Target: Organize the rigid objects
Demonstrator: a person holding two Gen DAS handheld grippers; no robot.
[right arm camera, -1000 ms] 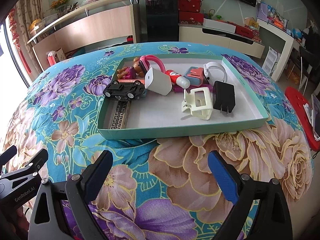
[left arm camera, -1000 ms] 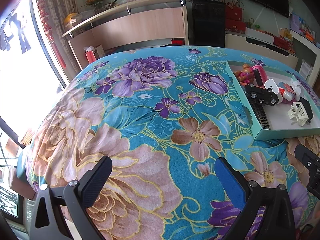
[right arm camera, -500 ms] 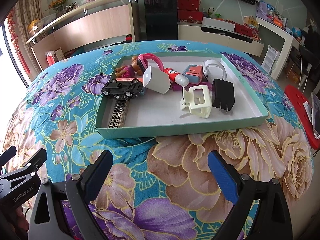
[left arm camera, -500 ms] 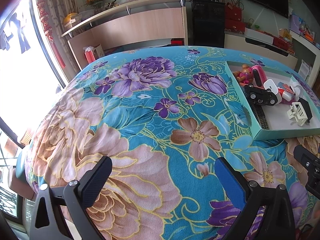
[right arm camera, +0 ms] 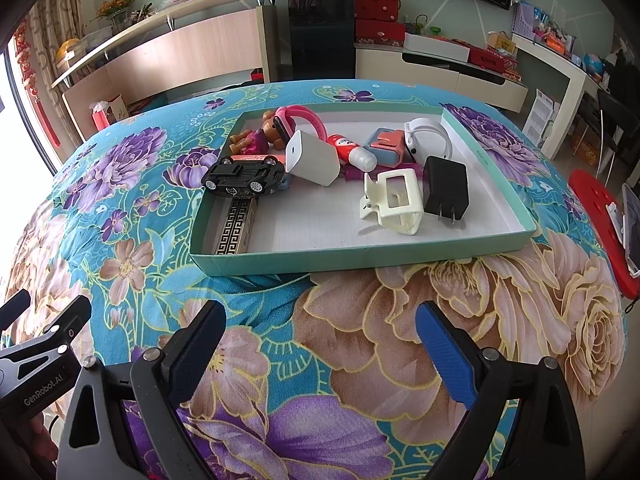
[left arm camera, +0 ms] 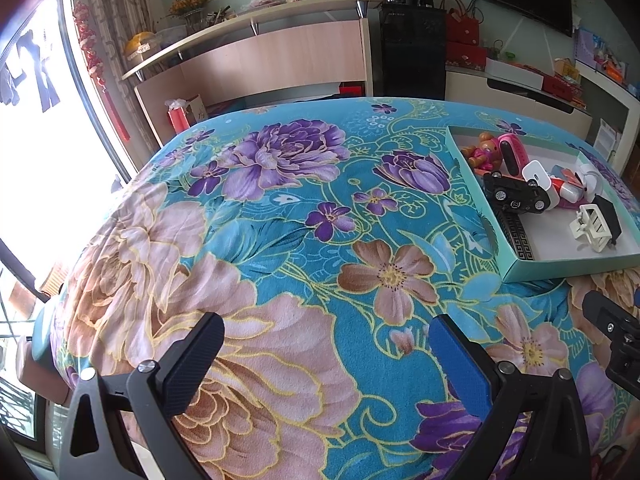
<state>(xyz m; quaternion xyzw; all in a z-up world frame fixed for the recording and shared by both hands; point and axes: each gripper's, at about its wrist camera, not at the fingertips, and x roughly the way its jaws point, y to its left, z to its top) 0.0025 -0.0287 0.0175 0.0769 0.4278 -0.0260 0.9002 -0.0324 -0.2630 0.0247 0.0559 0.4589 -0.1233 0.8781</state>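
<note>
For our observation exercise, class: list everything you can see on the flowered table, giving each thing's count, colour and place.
tray: 1, mint green with a white floor, on the flowered cloth
toy car: 1, black, left of tray
patterned box: 1, black and gold, near-left corner
doll: 1, pink and brown, far-left corner
wristband: 1, pink, far side
white charger: 1, white, middle
tube: 1, red and white, middle
hair claw: 1, cream, near right
black charger: 1, black, right
left hand-held gripper: 1, black, open, over cloth
right hand-held gripper: 1, black, open, before tray

Teal floral cloth (right arm camera: 360, 340), mint tray (right arm camera: 360, 258), black car (right arm camera: 244, 176).
</note>
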